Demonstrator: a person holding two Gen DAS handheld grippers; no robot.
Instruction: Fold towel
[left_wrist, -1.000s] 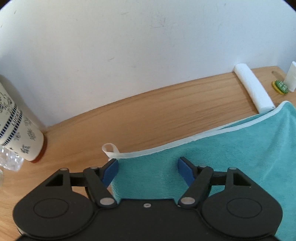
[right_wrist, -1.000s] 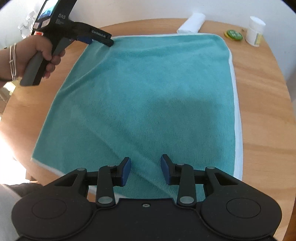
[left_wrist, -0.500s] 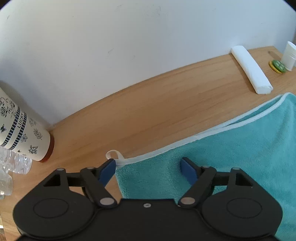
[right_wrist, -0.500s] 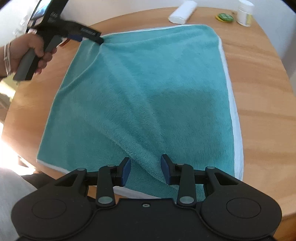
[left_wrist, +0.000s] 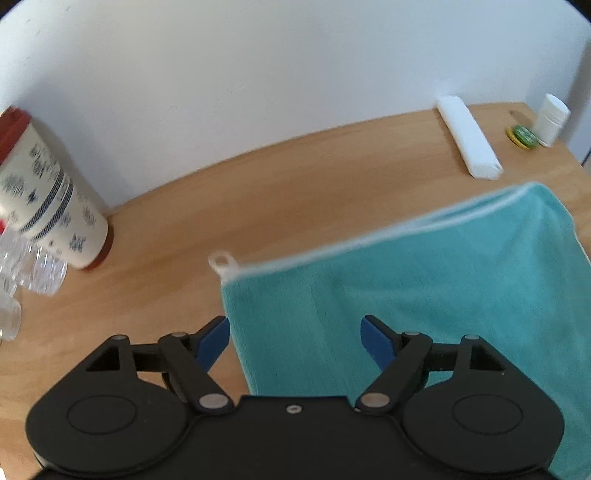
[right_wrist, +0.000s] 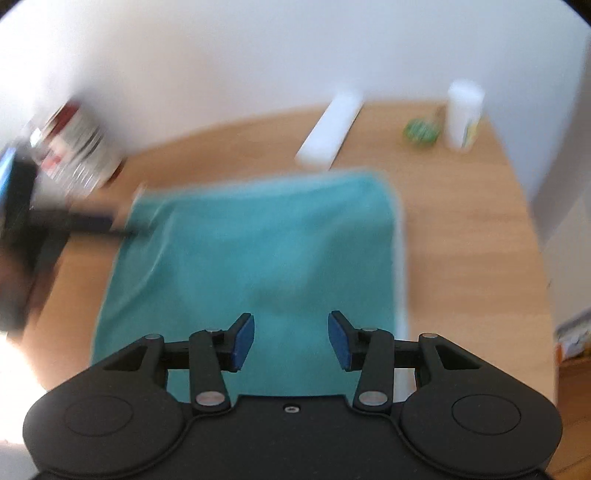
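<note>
A teal towel with a white hem lies on the round wooden table. Its white hanging loop sticks out at the far left corner. My left gripper is open wide above the towel's left edge, with nothing pinched between its blue pads. In the right wrist view, which is motion-blurred, the towel stretches away from my right gripper. That gripper is open and hovers over the towel's near part. The left gripper shows there as a dark blur beside the far left corner.
A rolled white cloth lies behind the towel. A white bottle and a green lid stand at the far right. A patterned cup and a clear plastic bottle stand at the left, by the white wall.
My right gripper's jaws have widened and the raised crease between them is gone. Both views have swung up toward the wall. My left gripper has drawn back from the loop corner.
</note>
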